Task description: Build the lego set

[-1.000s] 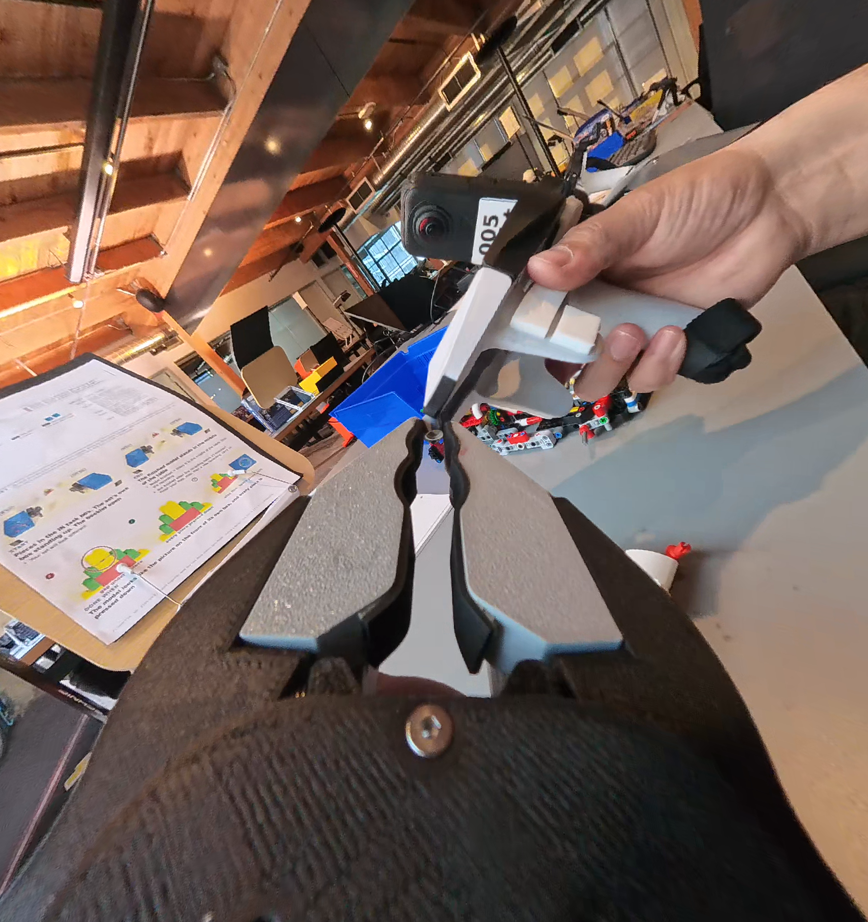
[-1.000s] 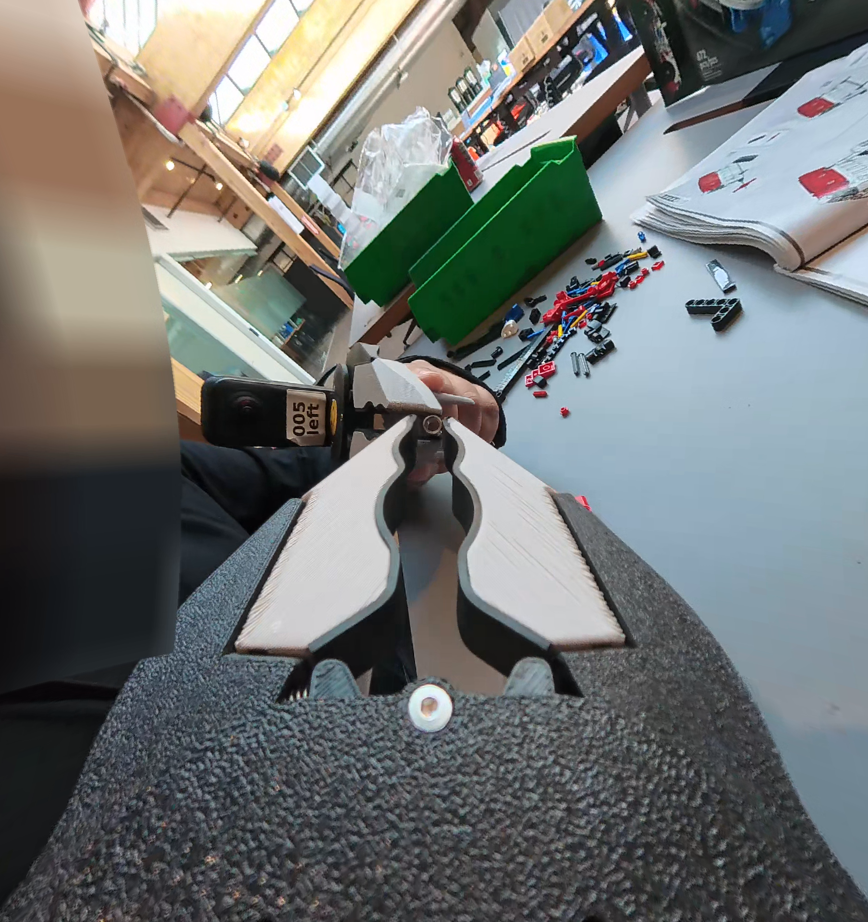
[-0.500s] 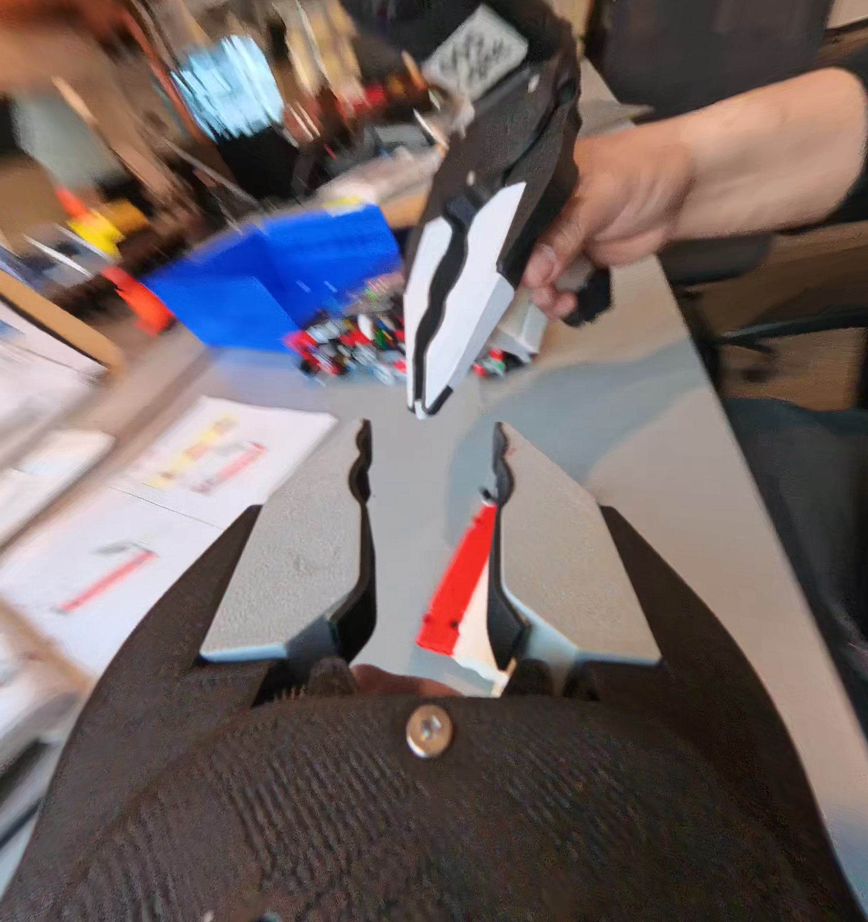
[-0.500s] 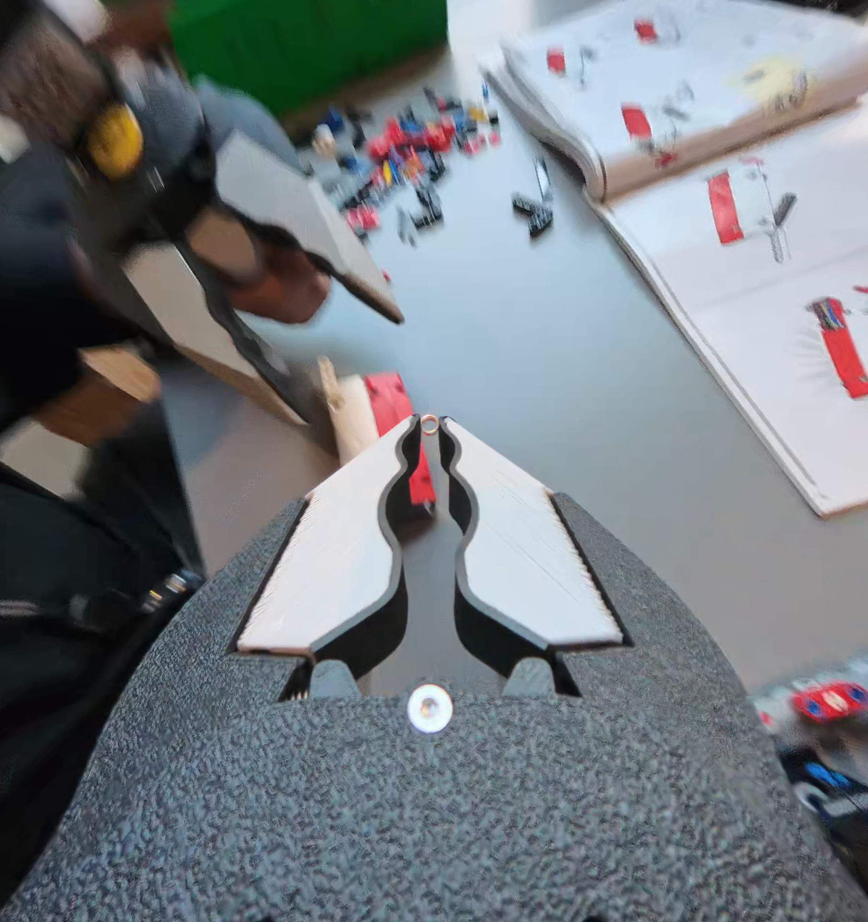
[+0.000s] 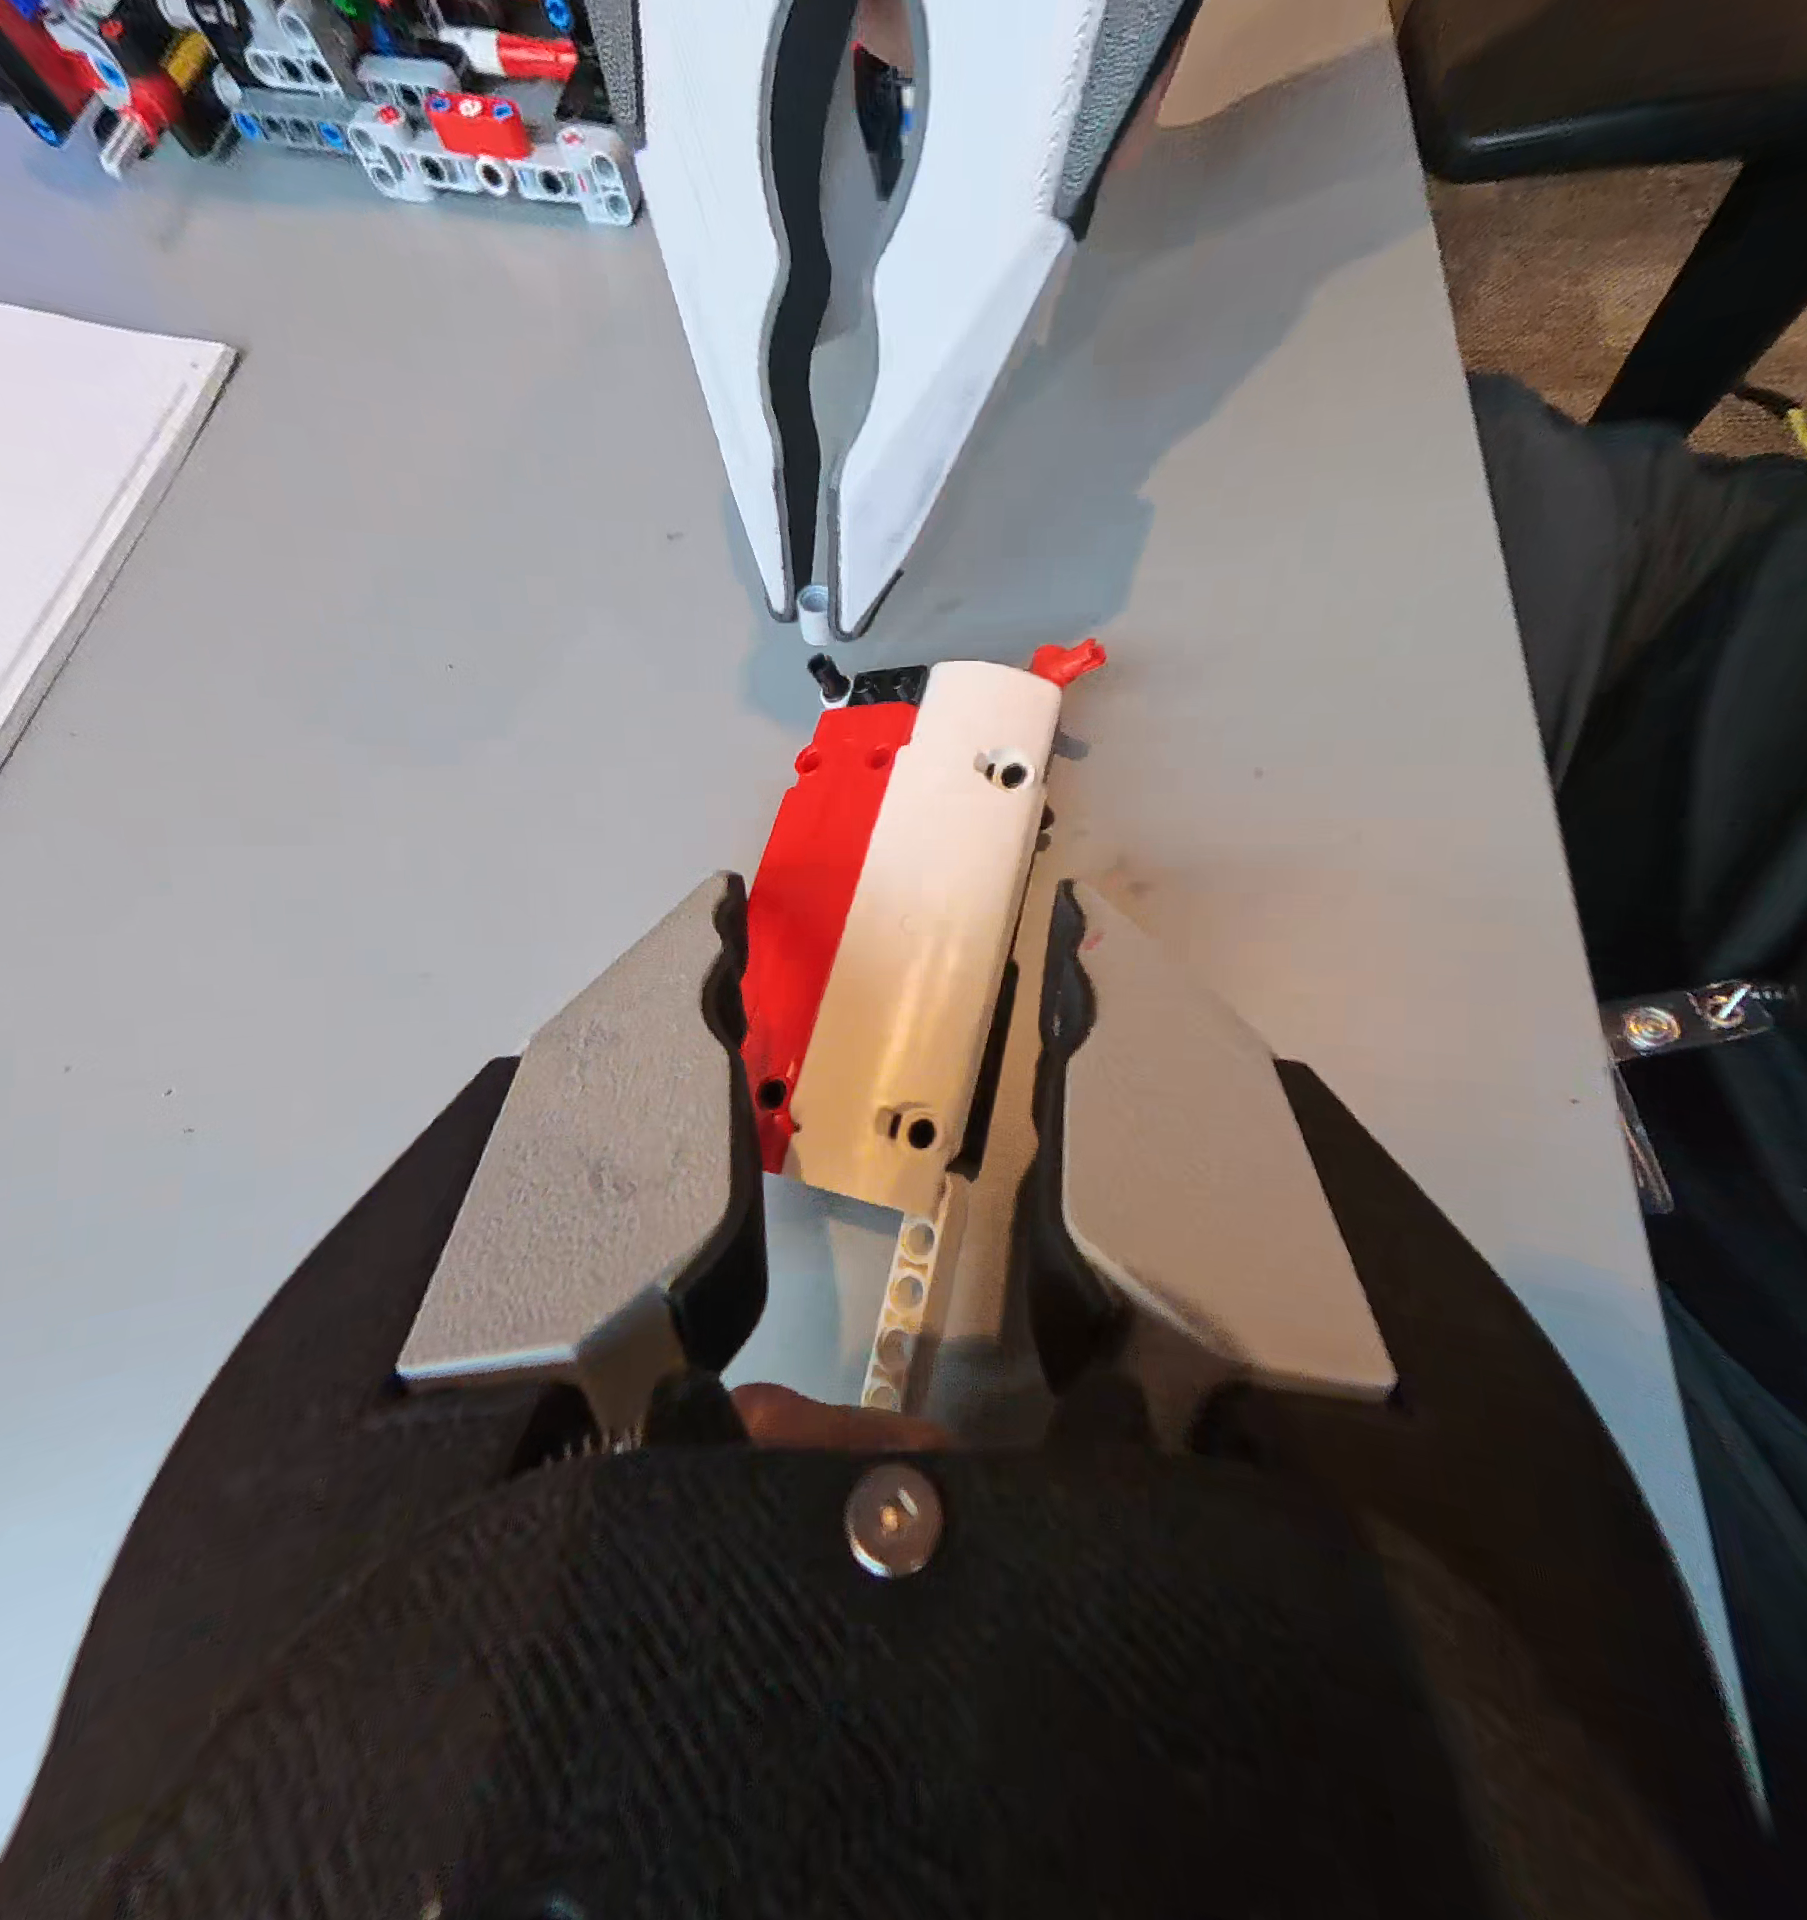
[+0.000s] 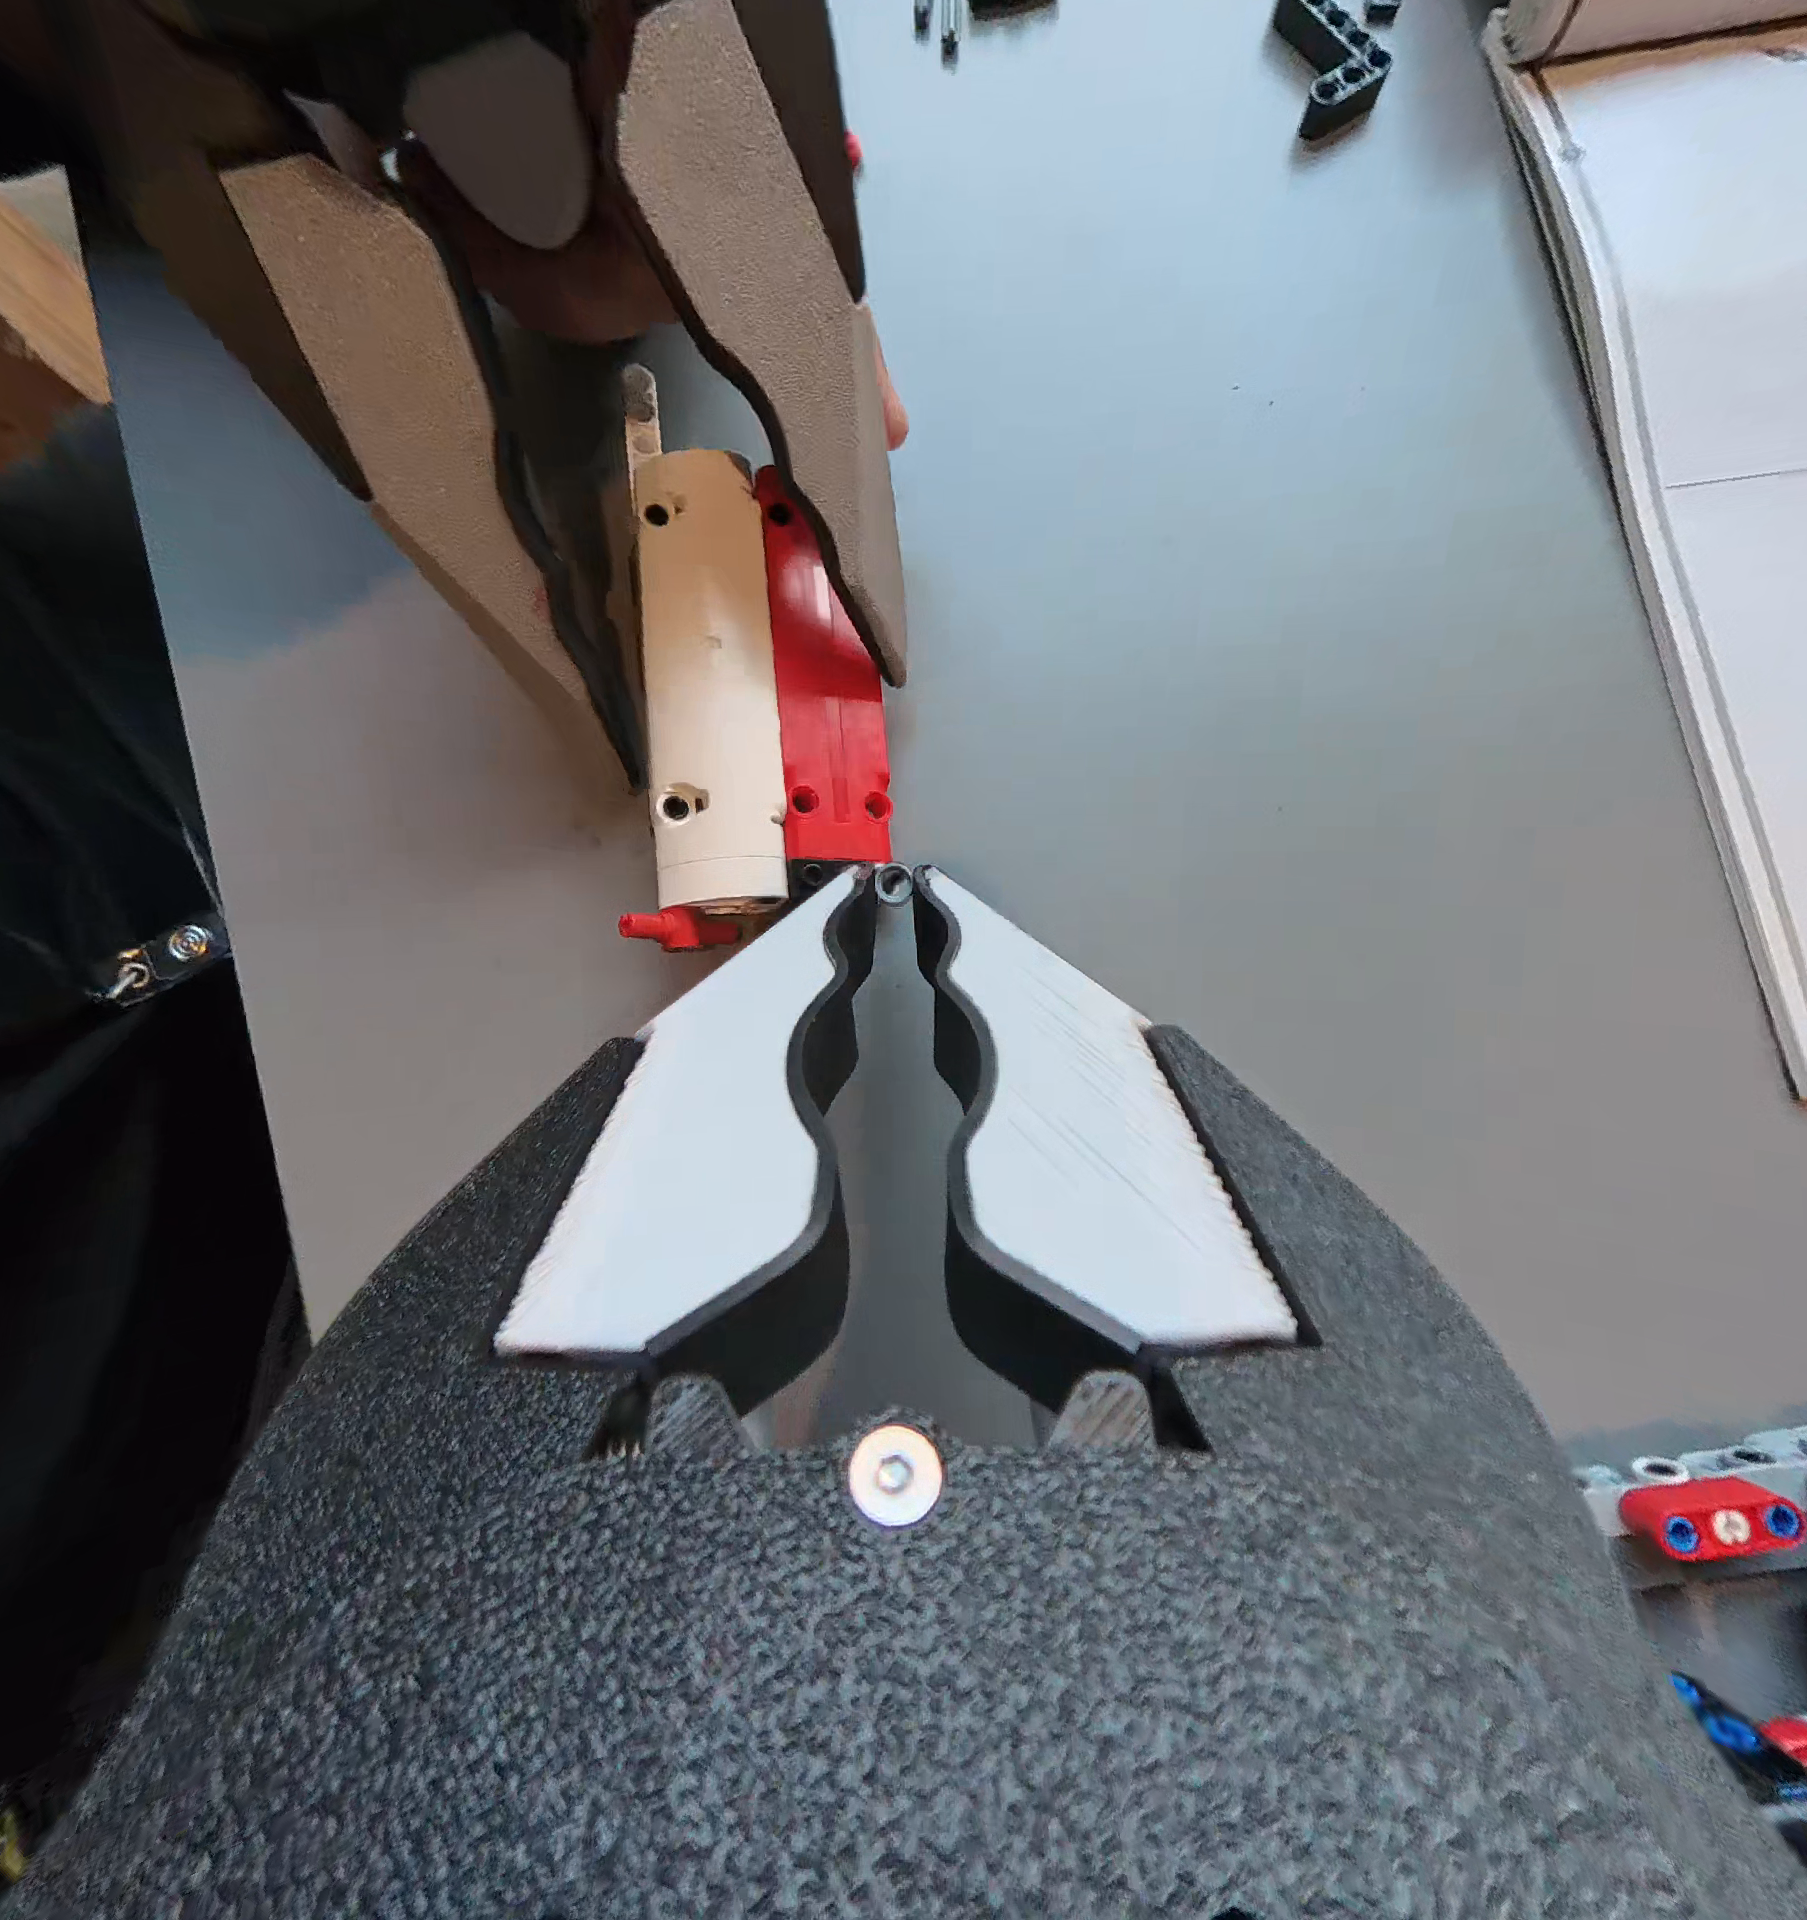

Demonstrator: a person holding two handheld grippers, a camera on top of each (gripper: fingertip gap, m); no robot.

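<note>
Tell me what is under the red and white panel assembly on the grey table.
A pale beam with round holes sticks out from beneath the red and white panel assembly, and a black piece shows at its far end. How they join underneath is covered.

The instruction booklet and the parts pile are cut off by the frame edges.

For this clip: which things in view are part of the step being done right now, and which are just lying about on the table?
In use:
- red and white panel assembly, lying between the left gripper's open jaws
- small grey bush, pinched in the right gripper
- black pin at the assembly's end

Lying about:
- larger partly built model
- instruction booklet
- black angled beam
</note>
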